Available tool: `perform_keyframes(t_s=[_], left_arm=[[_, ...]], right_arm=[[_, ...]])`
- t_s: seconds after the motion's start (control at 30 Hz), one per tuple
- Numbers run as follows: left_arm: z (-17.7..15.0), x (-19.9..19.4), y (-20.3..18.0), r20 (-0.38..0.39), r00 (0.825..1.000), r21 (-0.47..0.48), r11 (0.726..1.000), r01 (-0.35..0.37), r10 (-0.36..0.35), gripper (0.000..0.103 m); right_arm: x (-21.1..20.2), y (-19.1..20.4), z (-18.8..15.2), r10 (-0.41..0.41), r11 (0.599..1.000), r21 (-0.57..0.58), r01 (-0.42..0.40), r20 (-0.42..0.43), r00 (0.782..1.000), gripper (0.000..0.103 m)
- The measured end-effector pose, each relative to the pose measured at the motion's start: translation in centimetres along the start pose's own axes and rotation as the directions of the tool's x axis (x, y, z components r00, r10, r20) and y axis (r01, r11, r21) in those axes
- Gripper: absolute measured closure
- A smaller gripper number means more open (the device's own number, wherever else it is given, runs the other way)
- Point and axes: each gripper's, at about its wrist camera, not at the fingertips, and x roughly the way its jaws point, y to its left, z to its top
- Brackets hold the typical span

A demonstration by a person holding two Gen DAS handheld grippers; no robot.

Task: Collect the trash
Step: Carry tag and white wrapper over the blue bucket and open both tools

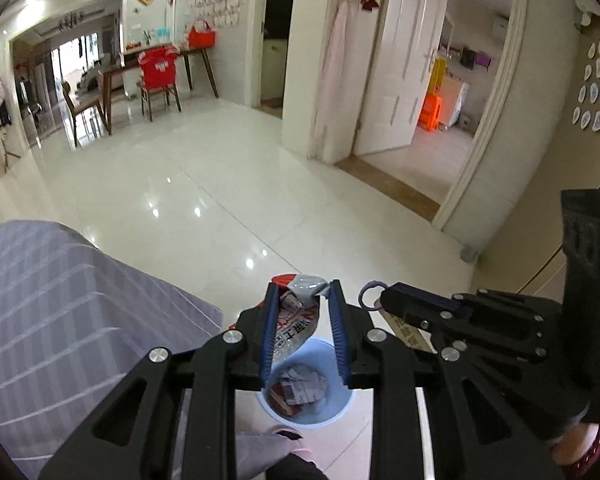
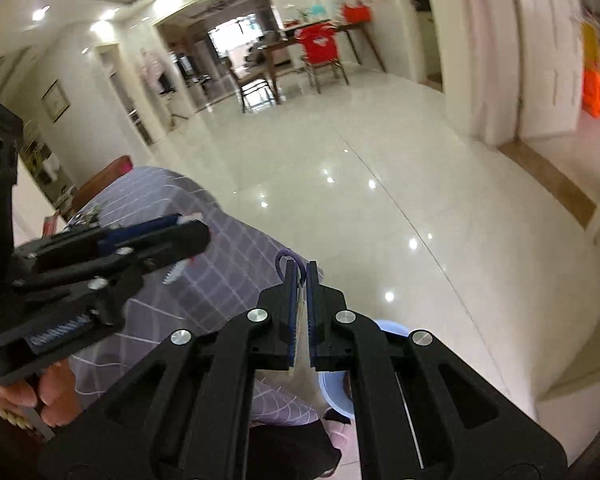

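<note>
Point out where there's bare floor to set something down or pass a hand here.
Open tile floor runs from the striped cloth to the white door. It is crowded low down: both tongs, left on a snack wrapper, right on a flat tag, bunch over the blue bin, which already holds trash.

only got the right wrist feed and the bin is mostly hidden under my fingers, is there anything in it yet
Observer: Yes. The left wrist view looks down into the blue bin, and crumpled papers and wrappers lie inside it.
Operator: what's the left one carrying, i only see it side on
Observer: The left gripper is shut on a red, white and silver snack wrapper, pinched between its blue pads.
Operator: is it lined up with the bin
Observer: In that view the snack wrapper's lower end hangs in front of the bin's opening. How high above it cannot be judged.
</note>
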Motion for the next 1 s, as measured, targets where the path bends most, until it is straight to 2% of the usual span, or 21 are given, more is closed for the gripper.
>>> perform_keyframes(t_s=[0.13, 0.33, 0.43, 0.5, 0.73, 1.0], left_arm=[[-0.7, 3.9, -0.4, -0.06, 0.998, -0.031, 1.0, 0.004, -0.006, 0.079], [-1.8, 6.9, -0.2, -0.118, 0.993, -0.038, 0.999, -0.01, 0.006, 0.079], [-2.4, 7.6, -0.2, -0.138, 0.99, -0.037, 0.999, -0.009, 0.003, 0.079], [-2.7, 8.1, -0.5, -0.147, 0.989, -0.036, 0.999, -0.009, 0.004, 0.079], [-3.3, 9.1, -0.7, -0.171, 0.985, -0.032, 0.999, -0.012, 0.006, 0.079], [-2.6, 9.3, -1.4, -0.173, 0.985, -0.007, 1.0, 0.018, -0.018, 0.079]], right_arm=[[1.4, -2.6, -0.7, -0.013, 0.998, 0.064, 0.014, -0.021, 1.0, 0.098], [4.3, -5.4, -1.8, -0.03, 0.991, 0.13, 0.041, -0.092, 0.995, 0.097], [5.2, -6.3, -2.3, -0.035, 0.988, 0.145, 0.05, -0.104, 0.994, 0.084], [5.3, -6.6, -2.7, -0.037, 0.986, 0.155, 0.052, -0.099, 0.994, 0.059], [4.7, -7.8, -3.3, -0.045, 0.983, 0.175, 0.058, -0.075, 0.996, 0.056], [2.7, -8.1, -3.4, -0.062, 0.977, 0.205, 0.066, -0.028, 0.998, 0.051]])
